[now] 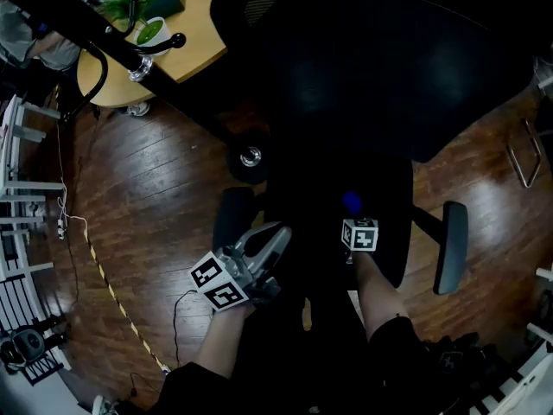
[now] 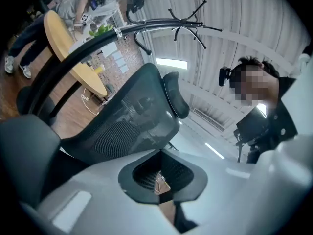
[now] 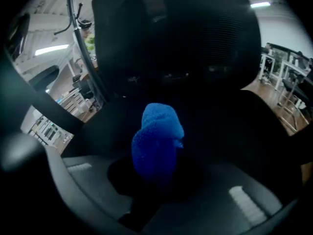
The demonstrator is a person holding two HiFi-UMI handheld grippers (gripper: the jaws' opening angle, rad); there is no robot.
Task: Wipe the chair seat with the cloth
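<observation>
My right claw (image 1: 354, 219) is clamped on the blue cloth (image 3: 156, 146), which sticks out past the tips as a bunched lump with its long axis running forward, toward the backrest (image 1: 371, 67). The seat (image 1: 384, 188) lies directly below and ahead of that claw, between the two armrests, so I judge this is the hand to wipe with: the cloth is already over the front part of the seat, and the stroke wants to go down and then along the seat. Whether the cloth touches the seat yet I cannot tell (everything there is black on black). My left claw (image 1: 275, 236) is closed with nothing in it, off to the seat's left front just beside the left armrest (image 1: 232, 217), tilted up so that it looks at the backrest and the ceiling, not the seat; it is the farther of the two from the work. The only container I see is a cup (image 1: 152, 31) on the table (image 1: 203, 33), well apart from the chair, with something green in it that I cannot identify.
</observation>
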